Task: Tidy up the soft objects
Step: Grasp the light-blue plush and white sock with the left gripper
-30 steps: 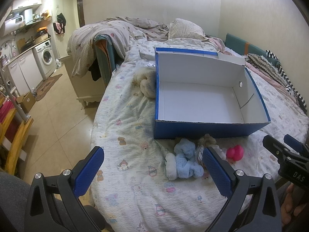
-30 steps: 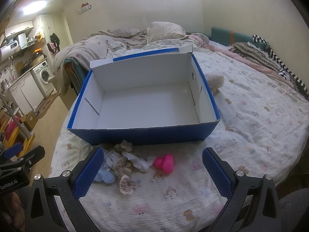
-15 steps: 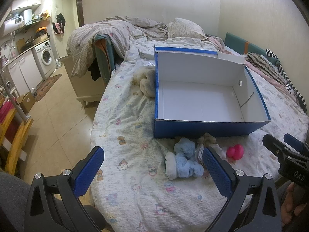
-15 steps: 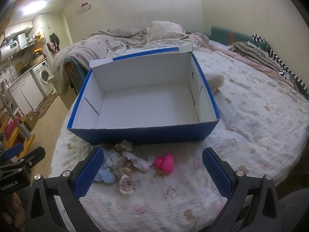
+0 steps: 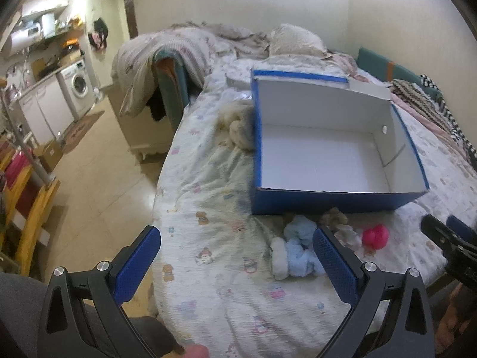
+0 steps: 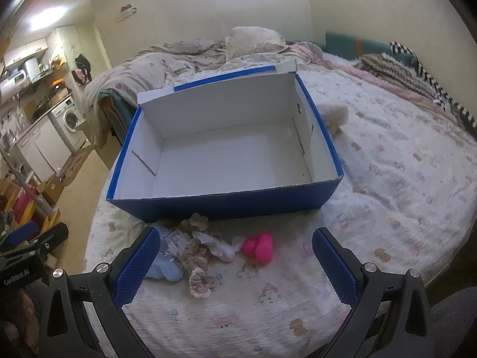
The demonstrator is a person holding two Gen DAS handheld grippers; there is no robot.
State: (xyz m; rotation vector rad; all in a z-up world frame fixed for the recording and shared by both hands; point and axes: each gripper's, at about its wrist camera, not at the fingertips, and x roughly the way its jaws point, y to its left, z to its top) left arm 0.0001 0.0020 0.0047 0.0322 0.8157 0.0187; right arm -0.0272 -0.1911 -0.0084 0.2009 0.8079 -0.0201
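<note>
Blue cardboard on the outside and white within, one open box [image 5: 328,161] sits on the bed [image 5: 214,208] in your left wrist view, with nothing in it. In front of its near wall lie one light-blue plush toy [image 5: 298,250], one pink toy [image 5: 375,236] and a beige scrunchie [image 5: 334,216]. One cream plush [image 5: 238,125] rests against the box's left side. Your left tool [image 5: 237,265] hangs with its jaws wide apart, holding nothing.

In your right wrist view the same box [image 6: 226,152] is bare inside. Before it you have three scrunchies [image 6: 201,280], a white cloth piece [image 6: 219,246], the pink toy [image 6: 259,246] and the blue plush [image 6: 165,268]. A small tag there is unreadable. Your right tool [image 6: 237,265] is spread open and grips nothing.
</note>
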